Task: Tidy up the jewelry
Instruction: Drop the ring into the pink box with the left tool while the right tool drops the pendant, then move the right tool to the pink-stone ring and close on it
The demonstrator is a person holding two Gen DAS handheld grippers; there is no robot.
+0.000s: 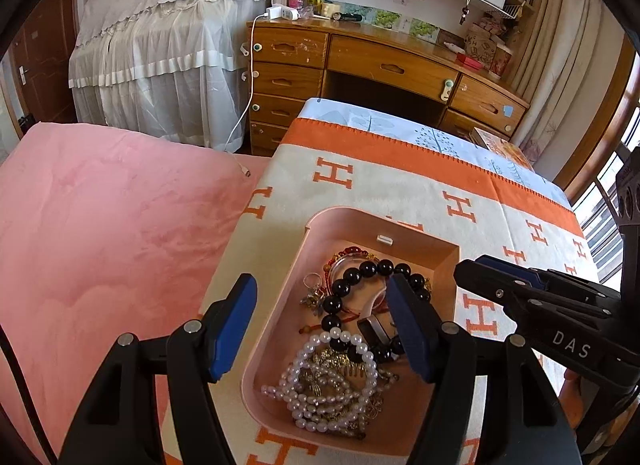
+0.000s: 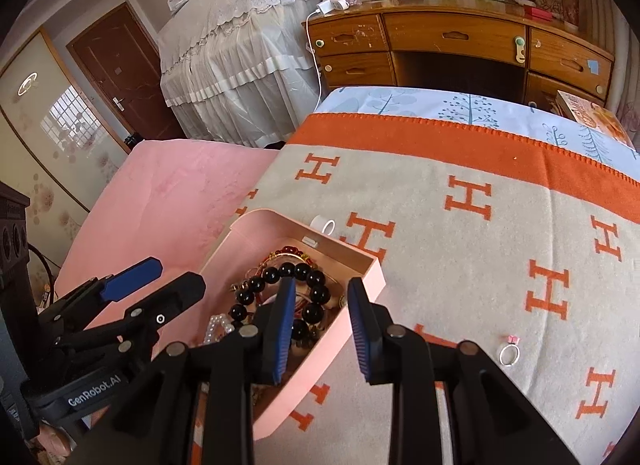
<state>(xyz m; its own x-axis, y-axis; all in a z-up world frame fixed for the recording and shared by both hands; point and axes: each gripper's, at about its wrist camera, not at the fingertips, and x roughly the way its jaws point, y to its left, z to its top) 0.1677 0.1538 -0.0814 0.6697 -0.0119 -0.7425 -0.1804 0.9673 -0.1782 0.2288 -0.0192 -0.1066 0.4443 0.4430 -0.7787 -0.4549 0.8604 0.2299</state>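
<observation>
My left fingers [image 1: 322, 329] stand spread with nothing between the pads, low in the left wrist frame. One pad hangs outside the near-left wall of the pink box [image 1: 276, 297]; the other sits over the jewelry inside. My right fingers [image 2: 320, 329] are parted only a little and pinch nothing. They straddle the box's right wall, the left pad above the black bead bracelet [image 2: 296, 293], the right pad outside over the blanket [image 2: 460, 249].

The box lies with its long axis running from the lower middle of each frame up and away, so everything already stowed lies straight ahead of both hands. The piece I judge is left to collect is the small silver ring [image 2: 508, 354] with a pink stone, alone on the blanket at the lower right of the right wrist frame. It is well apart from the box and just to the right of my right fingers, so that hand is the nearer one.

Only the right wrist view shows the ring, and also a white ring-shaped piece [image 2: 325, 225] just past the box's far wall. The left wrist view alone shows the pearl strands [image 1: 332, 381] heaped at the box's near end.
</observation>
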